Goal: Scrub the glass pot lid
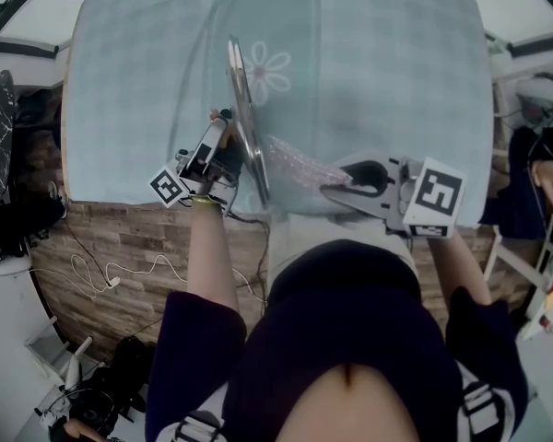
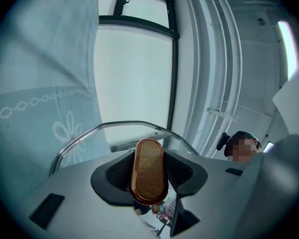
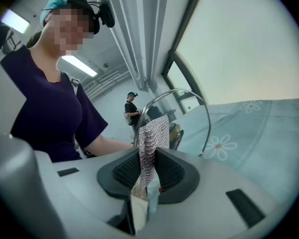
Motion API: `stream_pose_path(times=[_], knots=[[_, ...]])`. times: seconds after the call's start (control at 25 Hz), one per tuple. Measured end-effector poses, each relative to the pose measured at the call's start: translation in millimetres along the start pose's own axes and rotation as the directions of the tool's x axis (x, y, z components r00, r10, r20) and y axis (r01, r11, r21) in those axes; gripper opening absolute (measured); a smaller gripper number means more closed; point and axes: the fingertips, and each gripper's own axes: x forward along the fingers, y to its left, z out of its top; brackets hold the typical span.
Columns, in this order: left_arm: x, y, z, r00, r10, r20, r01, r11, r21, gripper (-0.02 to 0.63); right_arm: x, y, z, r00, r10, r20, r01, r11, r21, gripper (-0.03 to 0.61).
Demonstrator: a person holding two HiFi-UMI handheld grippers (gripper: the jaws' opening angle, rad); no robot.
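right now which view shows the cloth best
The right gripper view: the cloth stands clamped between its jaws, mesh clear. The head view shows it blurred beside the lid. The left gripper view hardly does.

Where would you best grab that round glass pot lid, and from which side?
Probably the oval wooden knob at its centre, from the person's left. The round glass pot lid stands on edge, smooth-faced and thin-rimmed; the knob juts out sideways, narrow enough for two fingers to pinch, as the left gripper does.

The tablecloth (image 1: 369, 81) is pale teal with white flower print. The lid handle (image 2: 149, 171) is tan wood-grain. The scouring cloth (image 3: 152, 143) is silvery mesh.
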Motion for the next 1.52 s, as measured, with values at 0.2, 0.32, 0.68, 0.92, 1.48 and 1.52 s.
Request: stream_pose_path(times=[0.2, 0.32, 0.68, 0.92, 1.48, 1.52], knots=[[1.3, -0.5, -0.5, 1.000, -0.005, -0.010, 0.005, 1.000, -0.012, 0.167, 2.3, -59.2, 2.5, 0.971, -0.238, -0.033, 0.236, 0.970, -0.060, 0.080], [0.8, 0.2, -0.6, 1.000, -0.009, -0.012, 0.009, 1.000, -0.018, 0.167, 20.6, -81.3, 1.8, 0.955, -0.290, -0.057, 0.283, 0.953, -0.112, 0.080], [0.4, 2.1, -0.5, 1.000, -0.020, -0.008, 0.020, 0.999, -0.029, 0.167, 57.4, -126.1, 8.6, 0.935, -0.349, -0.067, 0.339, 0.933, -0.122, 0.080], [-0.2, 2.2, -0.9, 1.000, -0.023, -0.009, 0.023, 0.999, -0.036, 0.167, 61.7, -151.4, 12.0, 0.926, -0.374, -0.059, 0.369, 0.926, -0.074, 0.080], [1.5, 0.3, -1.0, 0.999, -0.036, -0.026, 0.035, 0.999, -0.041, 0.167, 91.9, -165.0, 3.3, 0.936, -0.334, -0.115, 0.321, 0.940, -0.117, 0.080], [1.7, 0.5, -0.8, 0.999, -0.038, -0.023, 0.037, 0.998, -0.042, 0.167, 93.5, -164.8, 1.3, 0.937, -0.330, -0.119, 0.317, 0.941, -0.118, 0.080]])
